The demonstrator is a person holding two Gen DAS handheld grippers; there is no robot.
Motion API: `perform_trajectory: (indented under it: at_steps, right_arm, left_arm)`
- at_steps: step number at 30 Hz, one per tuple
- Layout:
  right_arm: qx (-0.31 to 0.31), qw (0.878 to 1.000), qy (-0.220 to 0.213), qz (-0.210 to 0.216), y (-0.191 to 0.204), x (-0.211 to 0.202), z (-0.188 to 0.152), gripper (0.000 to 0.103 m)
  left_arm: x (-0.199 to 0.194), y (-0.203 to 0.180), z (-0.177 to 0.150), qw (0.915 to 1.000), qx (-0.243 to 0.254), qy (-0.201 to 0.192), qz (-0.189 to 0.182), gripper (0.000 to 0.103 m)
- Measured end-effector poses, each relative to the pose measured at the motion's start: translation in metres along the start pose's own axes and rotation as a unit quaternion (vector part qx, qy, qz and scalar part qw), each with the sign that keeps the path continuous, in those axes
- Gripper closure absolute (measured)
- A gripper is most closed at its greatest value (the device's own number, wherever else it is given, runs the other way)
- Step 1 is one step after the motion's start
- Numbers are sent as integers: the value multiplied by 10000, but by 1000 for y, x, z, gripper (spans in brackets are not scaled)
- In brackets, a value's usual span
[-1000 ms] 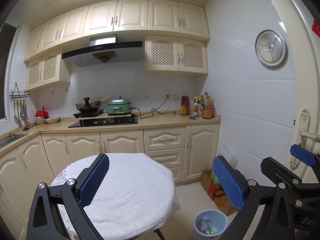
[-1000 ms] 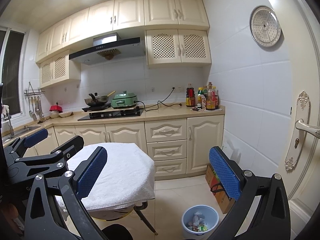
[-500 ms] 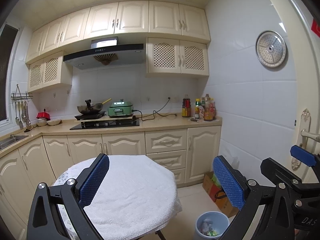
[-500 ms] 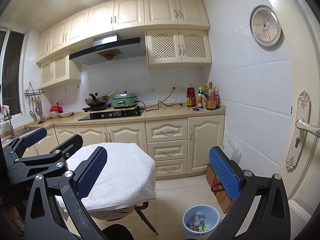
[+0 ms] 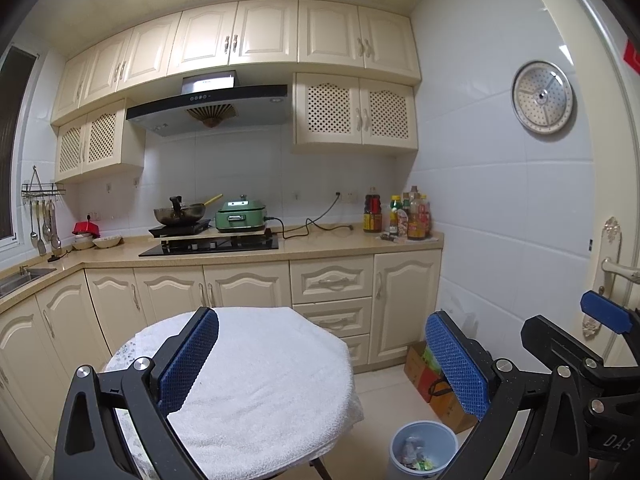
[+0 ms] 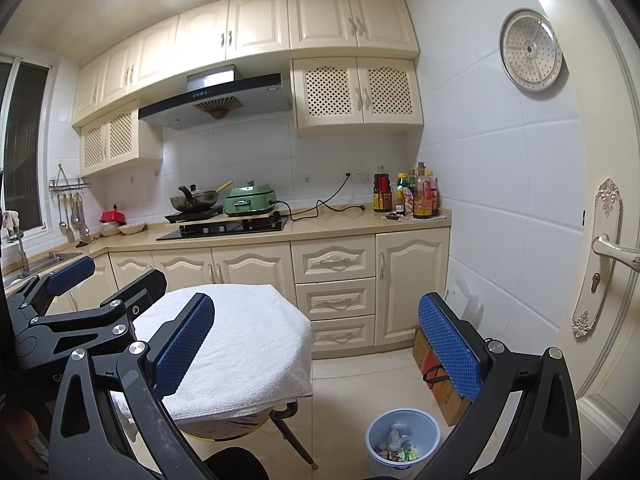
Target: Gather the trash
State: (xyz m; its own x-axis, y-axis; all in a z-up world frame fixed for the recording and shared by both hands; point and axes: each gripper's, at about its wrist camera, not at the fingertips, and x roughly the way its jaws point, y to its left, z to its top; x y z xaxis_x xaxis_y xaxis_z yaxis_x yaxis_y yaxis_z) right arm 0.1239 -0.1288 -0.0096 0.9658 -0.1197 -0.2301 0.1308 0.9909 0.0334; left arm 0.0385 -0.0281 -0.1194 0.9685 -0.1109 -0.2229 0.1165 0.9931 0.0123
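While wrappers and scraps lie in the round pale-blue plastic waste bin on the tiled floor, just beside a brown cardboard box, the towel-covered round table stands nearby; left gripper and right gripper both hang spread, holding nothing.

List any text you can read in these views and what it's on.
"DAS": on the right gripper body, cut off at the frame edge.
"G": on the left gripper body, the rest hidden.
Bottle labels: too small to read.
Range hood panel: too small to read.
Red sign on the door: cut off, unreadable.
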Motion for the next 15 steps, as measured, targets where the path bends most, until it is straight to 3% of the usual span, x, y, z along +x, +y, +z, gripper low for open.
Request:
perform_trajectory:
  at_steps: [15]
  right_arm:
    - [2,10000,2,6,0,0,0,0]
  left_arm:
    - [0,1,-2,10000,5,1,1,1]
